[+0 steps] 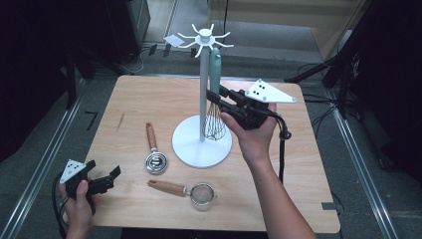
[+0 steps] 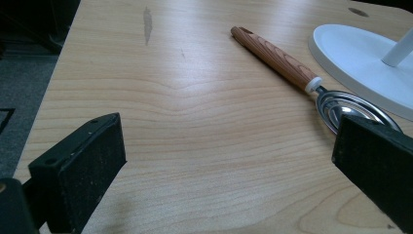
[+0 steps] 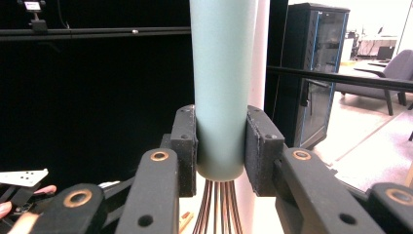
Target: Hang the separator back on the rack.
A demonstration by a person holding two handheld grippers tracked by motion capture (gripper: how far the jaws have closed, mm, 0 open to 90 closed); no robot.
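Wooden table (image 1: 149, 104) in dark room; right fingers (image 3: 182, 141) pinching whisk (image 3: 221, 87), left fingers (image 2: 78, 170) spread

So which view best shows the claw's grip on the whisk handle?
The right gripper view: the whisk has its pale green handle pressed between both pads of the right claw, wires below. The high view shows the whisk hanging beside the stand's pole, its grip partly hidden.
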